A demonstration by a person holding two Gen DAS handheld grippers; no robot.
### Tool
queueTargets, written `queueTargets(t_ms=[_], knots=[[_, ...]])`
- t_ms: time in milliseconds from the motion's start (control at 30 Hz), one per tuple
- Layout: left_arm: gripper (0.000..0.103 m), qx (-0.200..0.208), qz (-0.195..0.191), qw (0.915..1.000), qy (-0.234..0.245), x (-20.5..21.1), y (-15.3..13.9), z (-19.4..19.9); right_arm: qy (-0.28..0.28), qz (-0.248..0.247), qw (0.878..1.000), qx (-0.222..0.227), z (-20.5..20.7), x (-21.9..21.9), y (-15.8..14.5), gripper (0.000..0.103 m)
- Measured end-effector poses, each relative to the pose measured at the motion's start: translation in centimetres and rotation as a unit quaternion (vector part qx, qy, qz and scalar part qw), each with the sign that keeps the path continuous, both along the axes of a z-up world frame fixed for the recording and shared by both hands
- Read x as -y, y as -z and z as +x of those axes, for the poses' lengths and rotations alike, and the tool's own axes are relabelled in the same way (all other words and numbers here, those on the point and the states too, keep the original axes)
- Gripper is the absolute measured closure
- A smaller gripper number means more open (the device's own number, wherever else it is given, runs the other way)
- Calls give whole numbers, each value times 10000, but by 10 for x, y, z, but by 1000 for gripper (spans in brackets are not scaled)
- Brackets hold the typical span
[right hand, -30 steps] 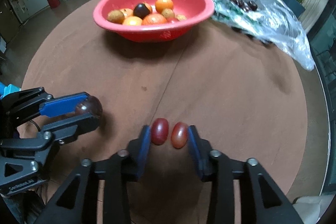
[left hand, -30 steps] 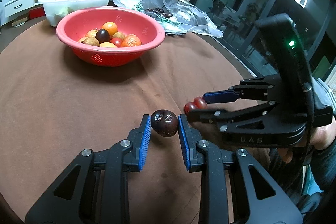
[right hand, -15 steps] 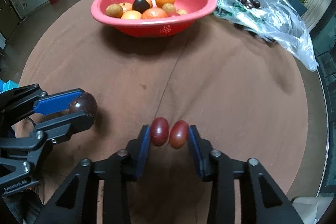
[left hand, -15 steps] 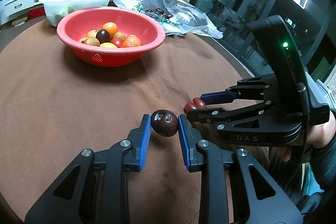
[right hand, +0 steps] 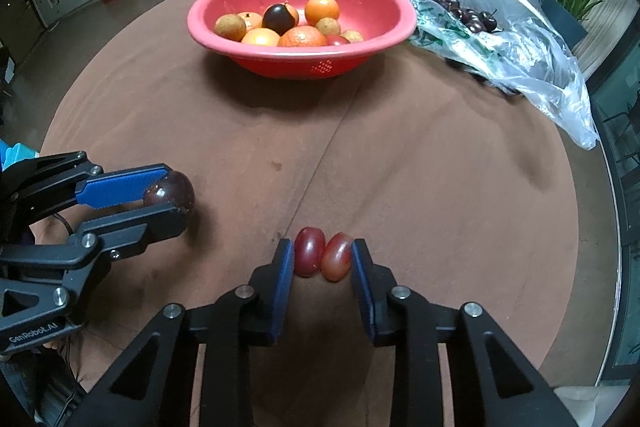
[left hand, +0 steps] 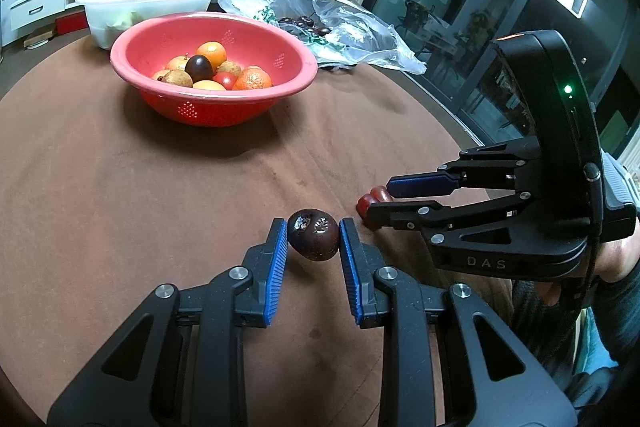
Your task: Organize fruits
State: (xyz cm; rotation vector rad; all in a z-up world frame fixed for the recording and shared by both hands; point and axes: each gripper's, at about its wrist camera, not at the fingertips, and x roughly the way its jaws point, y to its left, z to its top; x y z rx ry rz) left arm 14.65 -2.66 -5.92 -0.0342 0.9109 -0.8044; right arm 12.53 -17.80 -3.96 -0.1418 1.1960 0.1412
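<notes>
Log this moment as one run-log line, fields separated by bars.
left gripper: shut on dark plum | right gripper: closing around two red grape tomatoes | red bowl: holds mixed fruit

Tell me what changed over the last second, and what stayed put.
The right gripper is closing its fingers onto the two small red oval tomatoes on the brown tablecloth; its pads now touch both, where gaps showed before. The left gripper keeps its grip on the dark purple round fruit. The red plastic colander of fruit is unmoved.
</notes>
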Motion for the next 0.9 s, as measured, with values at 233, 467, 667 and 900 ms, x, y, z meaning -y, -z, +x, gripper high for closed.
queueTargets(t_ms=[233, 467, 667, 900], knots=[[78, 2, -8, 10000, -11, 0, 1, 0, 43, -47, 9999, -102, 1, -1, 2, 66], [78, -1, -44, 10000, -20, -1, 0, 0, 107, 35, 9995, -304, 3, 1, 14, 50], [78, -1, -71, 10000, -44, -2, -2, -1, 87, 91, 9995, -275, 2, 3, 6, 65], [78, 0, -83, 9999, -59, -3, -2, -2, 21, 40, 9998, -202, 1, 1, -1, 69]])
